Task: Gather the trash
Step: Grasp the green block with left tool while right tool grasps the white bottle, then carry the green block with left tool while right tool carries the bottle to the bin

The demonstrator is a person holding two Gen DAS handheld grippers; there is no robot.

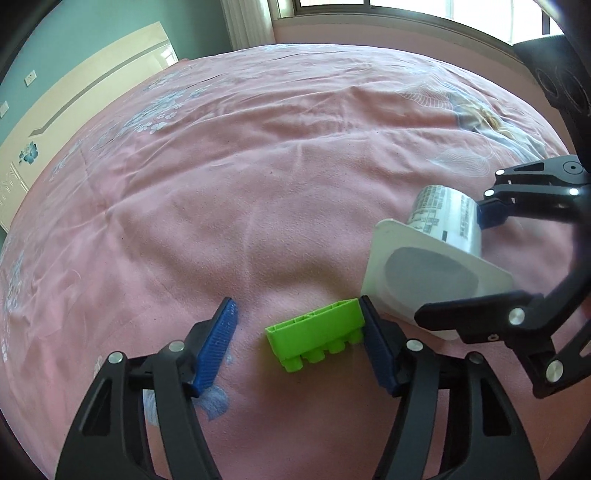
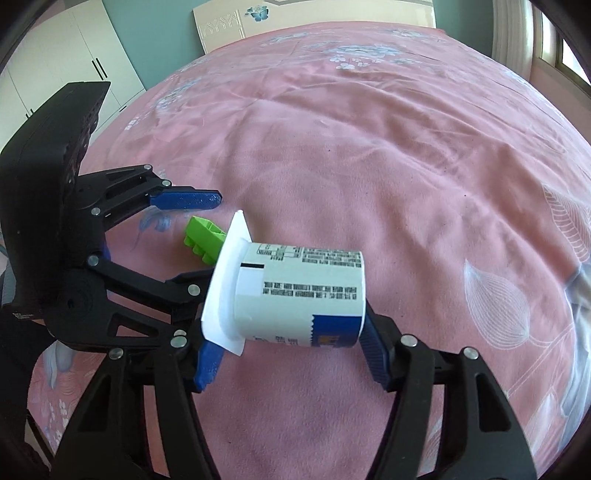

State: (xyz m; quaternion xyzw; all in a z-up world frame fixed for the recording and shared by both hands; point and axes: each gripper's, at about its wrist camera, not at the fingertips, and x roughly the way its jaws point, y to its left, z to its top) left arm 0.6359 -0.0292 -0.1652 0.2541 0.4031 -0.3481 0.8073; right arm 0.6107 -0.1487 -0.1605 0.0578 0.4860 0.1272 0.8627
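A green toy brick lies on the pink bedspread between the fingers of my left gripper, which is open; the brick touches the right pad, with a gap to the left pad. A white yogurt cup lies on its side between the fingers of my right gripper, which closes on it end to end. The cup and the right gripper also show in the left wrist view at the right. The brick shows behind the cup's rim in the right wrist view.
The pink flowered bedspread fills both views. A cream headboard stands at the far end, a white wardrobe to the left. A window runs along the bed's far side.
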